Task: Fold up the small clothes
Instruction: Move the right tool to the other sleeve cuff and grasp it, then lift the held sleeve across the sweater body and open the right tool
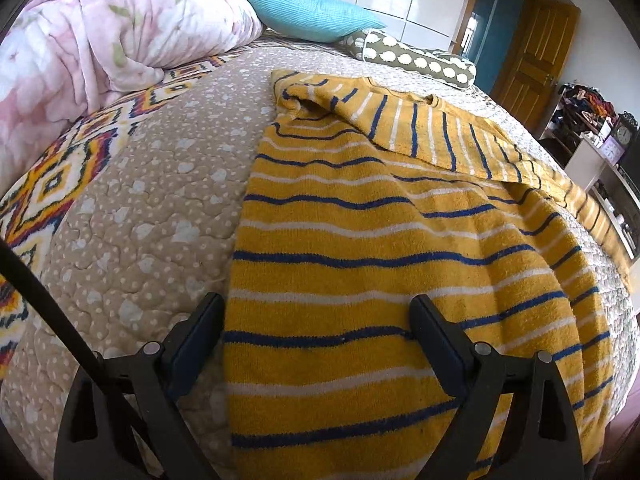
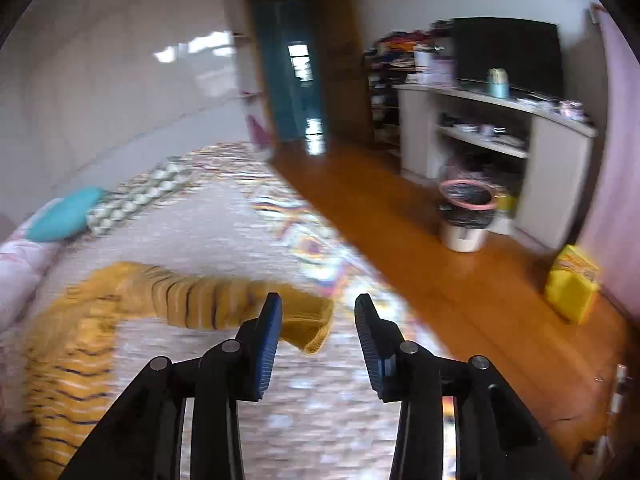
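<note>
No readable writing anywhere; left gripper [image 1: 316, 316] gapes wide over the striped sweater [image 1: 360, 232] on the bed [image 1: 152, 200], right gripper [image 2: 318, 312] part-open, empty.

The sweater [image 1: 340, 240] lies flat on the bedspread [image 1: 152, 208], one sleeve [image 1: 420, 132] folded across its chest. At 11 o'clock from it sits the rolled duvet [image 1: 100, 40]; at 12, 2 pillows [image 1: 312, 12] (touching each other). The shelf unit [image 2: 500, 128] stands across the floor [image 2: 400, 220], a bin [image 2: 466, 216] before it.
</note>
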A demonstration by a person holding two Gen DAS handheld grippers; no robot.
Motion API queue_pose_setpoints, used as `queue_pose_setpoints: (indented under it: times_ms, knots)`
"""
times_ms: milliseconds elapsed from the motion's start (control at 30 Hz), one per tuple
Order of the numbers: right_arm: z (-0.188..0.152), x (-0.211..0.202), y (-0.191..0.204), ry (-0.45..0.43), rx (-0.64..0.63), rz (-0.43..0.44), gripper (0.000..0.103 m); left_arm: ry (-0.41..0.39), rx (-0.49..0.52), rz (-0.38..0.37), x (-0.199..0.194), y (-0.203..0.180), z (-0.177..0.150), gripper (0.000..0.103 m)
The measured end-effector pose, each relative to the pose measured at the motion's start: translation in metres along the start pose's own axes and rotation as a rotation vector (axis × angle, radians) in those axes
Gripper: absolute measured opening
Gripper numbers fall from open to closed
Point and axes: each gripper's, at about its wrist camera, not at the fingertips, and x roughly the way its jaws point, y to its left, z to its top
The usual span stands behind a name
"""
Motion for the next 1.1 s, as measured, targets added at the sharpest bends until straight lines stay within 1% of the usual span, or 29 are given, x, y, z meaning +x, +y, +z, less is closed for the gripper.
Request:
queue_pose_setpoints:
  times_ms: [33, 67, 133, 167, 267, 333, 433, 567, 667, 733, 767, 800, 833, 867, 900, 933, 1000, 1033, 1067, 1100]
  knots:
    - [-0.006, 0.001, -0.011, 0.018, 0.026, 0.026, 0.043, 0.0, 0.0, -0.001, 0.0, 0.0, 0.0, 0.092]
    - [-0.012, 0.002, -0.019, 0.037, 0.062, 0.067, 0.045, 0.0, 0.0, 0.0, 0.0, 0.0, 0.0, 0.092]
    - [-0.024, 0.011, -0.034, 0.093, 0.145, 0.18, 0.049, 0.0, 0.0, -0.001, 0.0, 0.0, 0.0, 0.092]
    - [-0.031, 0.017, -0.037, 0.119, 0.184, 0.221, 0.05, 0.0, 0.0, 0.0, 0.0, 0.0, 0.0, 0.092]
    - [-0.044, 0.047, -0.05, 0.19, 0.335, 0.335, 0.054, 0.002, 0.003, 0.001, 0.0, 0.0, 0.0, 0.092]
    - [-0.052, 0.064, -0.06, 0.227, 0.446, 0.387, 0.057, 0.002, 0.004, 0.005, 0.0, 0.0, 0.0, 0.092]
    - [-0.056, 0.096, -0.058, 0.263, 0.613, 0.485, 0.057, 0.003, 0.006, 0.006, 0.0, 0.0, 0.0, 0.092]
    - [-0.047, 0.13, -0.041, 0.292, 0.675, 0.51, 0.057, 0.004, 0.007, 0.007, -0.001, 0.0, 0.0, 0.092]
    - [-0.045, 0.16, -0.027, 0.352, 0.701, 0.472, 0.057, 0.003, 0.008, 0.008, -0.001, 0.0, 0.0, 0.092]
    - [-0.042, 0.169, -0.019, 0.352, 0.687, 0.419, 0.057, 0.004, 0.007, 0.007, 0.0, 0.0, 0.0, 0.092]
    - [-0.037, 0.169, -0.015, 0.347, 0.665, 0.398, 0.049, 0.004, 0.008, 0.008, 0.0, 0.0, 0.0, 0.092]
    - [-0.029, 0.168, -0.01, 0.344, 0.624, 0.368, 0.037, 0.004, 0.008, 0.009, -0.001, 0.0, 0.0, 0.092]
    - [-0.017, 0.167, -0.005, 0.342, 0.569, 0.341, 0.006, 0.004, 0.008, 0.008, -0.001, 0.0, 0.0, 0.092]
    - [-0.008, 0.167, -0.005, 0.331, 0.536, 0.342, 0.006, 0.003, 0.007, 0.008, -0.001, 0.0, -0.001, 0.092]
    - [0.003, 0.159, -0.005, 0.3, 0.52, 0.354, 0.006, 0.004, 0.007, 0.008, -0.001, 0.0, 0.0, 0.092]
    - [0.019, 0.142, -0.006, 0.237, 0.498, 0.392, 0.006, 0.004, 0.007, 0.008, -0.001, 0.0, -0.001, 0.092]
    - [0.035, 0.113, -0.009, 0.142, 0.474, 0.488, 0.006, 0.004, 0.008, 0.008, -0.001, 0.0, 0.0, 0.092]
    - [0.037, 0.096, -0.011, 0.111, 0.462, 0.521, 0.006, 0.003, 0.008, 0.008, -0.001, 0.0, 0.0, 0.092]
    - [0.034, 0.087, -0.013, 0.105, 0.457, 0.534, 0.006, 0.002, 0.006, 0.007, -0.001, 0.0, -0.001, 0.092]
    - [0.023, 0.08, -0.015, 0.116, 0.458, 0.543, 0.006, 0.001, 0.005, 0.006, -0.002, 0.001, -0.001, 0.092]
